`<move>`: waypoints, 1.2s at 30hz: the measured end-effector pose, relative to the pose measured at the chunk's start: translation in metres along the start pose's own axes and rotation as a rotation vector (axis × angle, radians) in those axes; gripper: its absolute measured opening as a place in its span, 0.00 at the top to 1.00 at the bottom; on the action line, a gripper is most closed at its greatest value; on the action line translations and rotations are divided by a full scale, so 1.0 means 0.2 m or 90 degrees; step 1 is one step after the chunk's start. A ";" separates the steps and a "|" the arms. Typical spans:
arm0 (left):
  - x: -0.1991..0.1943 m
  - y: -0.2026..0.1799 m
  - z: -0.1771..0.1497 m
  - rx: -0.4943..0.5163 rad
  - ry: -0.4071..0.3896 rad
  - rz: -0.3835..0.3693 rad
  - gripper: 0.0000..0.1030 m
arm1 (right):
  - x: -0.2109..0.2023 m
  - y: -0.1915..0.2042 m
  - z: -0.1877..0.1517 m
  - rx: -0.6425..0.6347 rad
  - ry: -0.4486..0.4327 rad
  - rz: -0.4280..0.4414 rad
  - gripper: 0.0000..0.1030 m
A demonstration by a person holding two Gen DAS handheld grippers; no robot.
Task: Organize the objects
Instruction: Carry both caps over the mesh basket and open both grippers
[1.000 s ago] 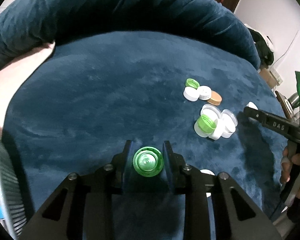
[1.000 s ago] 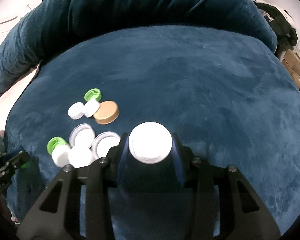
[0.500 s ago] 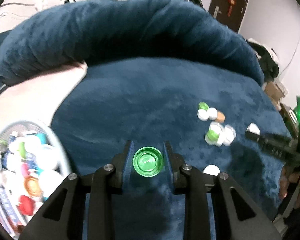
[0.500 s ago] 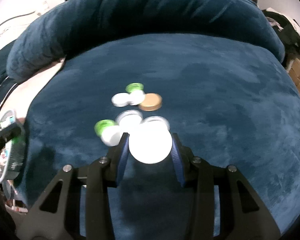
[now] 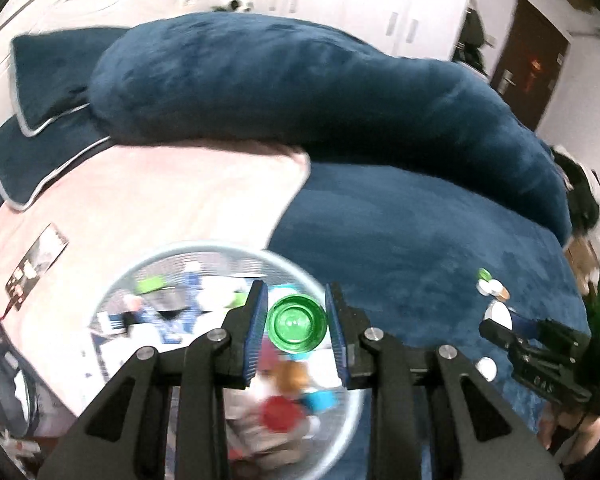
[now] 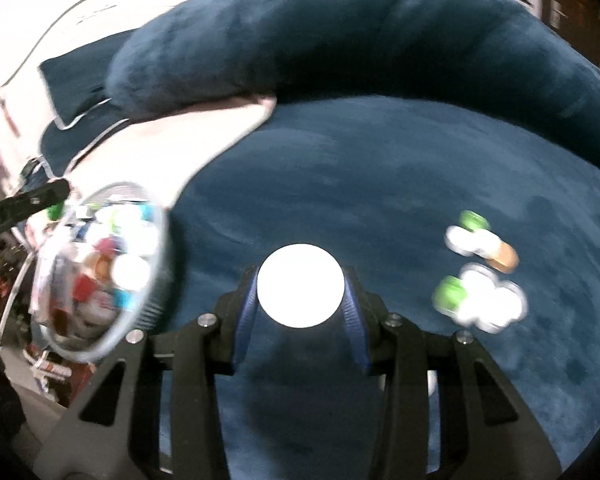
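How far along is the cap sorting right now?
Done: many caps already lie in the basket. In hand: left gripper holds a green cap over it; right gripper holds a white cap. Left: a cluster of caps on the blue blanket.

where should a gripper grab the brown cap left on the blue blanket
Grip the brown cap across its round side wall, coming from above. It looks low and flat on the blue blanket, and white caps crowd its left side, so put one finger on its open right edge. Blur hides finer detail.
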State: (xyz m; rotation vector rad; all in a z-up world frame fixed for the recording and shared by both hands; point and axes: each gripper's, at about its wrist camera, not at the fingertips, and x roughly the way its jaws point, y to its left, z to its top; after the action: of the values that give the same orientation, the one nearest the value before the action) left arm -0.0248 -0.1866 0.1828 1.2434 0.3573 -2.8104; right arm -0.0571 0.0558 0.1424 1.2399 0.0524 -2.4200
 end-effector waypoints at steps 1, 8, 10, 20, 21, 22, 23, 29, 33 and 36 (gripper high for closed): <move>0.01 0.06 0.00 -0.012 0.008 0.002 0.71 | 0.01 0.05 0.02 -0.004 0.001 0.011 0.60; 0.07 0.33 -0.03 -0.105 0.037 -0.002 0.71 | 0.08 0.41 0.11 -0.037 0.006 0.088 0.60; 0.07 0.36 -0.04 -0.110 0.033 -0.001 0.71 | 0.10 0.48 0.13 -0.042 0.008 0.102 0.60; -0.15 0.53 -0.09 -0.152 -0.062 0.130 0.06 | 0.15 0.68 0.21 -0.044 0.009 0.138 0.59; -0.17 0.56 -0.09 -0.164 -0.069 0.135 0.06 | 0.16 0.70 0.22 -0.040 0.010 0.157 0.59; -0.18 0.58 -0.10 -0.173 -0.072 0.139 0.06 | 0.16 0.70 0.23 -0.038 0.011 0.172 0.57; -0.19 0.61 -0.11 -0.181 -0.071 0.144 0.06 | 0.16 0.70 0.24 -0.034 0.013 0.181 0.53; -0.17 0.63 -0.14 -0.182 -0.054 0.148 0.05 | 0.11 0.65 0.24 -0.008 -0.012 0.164 0.20; -0.17 0.60 -0.14 -0.171 -0.049 0.146 0.05 | 0.12 0.59 0.23 -0.008 -0.005 0.135 0.17; -0.16 0.58 -0.13 -0.161 -0.044 0.143 0.05 | 0.11 0.53 0.22 -0.011 -0.001 0.104 0.06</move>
State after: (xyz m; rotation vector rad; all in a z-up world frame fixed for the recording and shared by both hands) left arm 0.0304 -0.2947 0.1672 1.0582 0.5138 -2.5191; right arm -0.0611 -0.0572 0.1678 1.1865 -0.0270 -2.2755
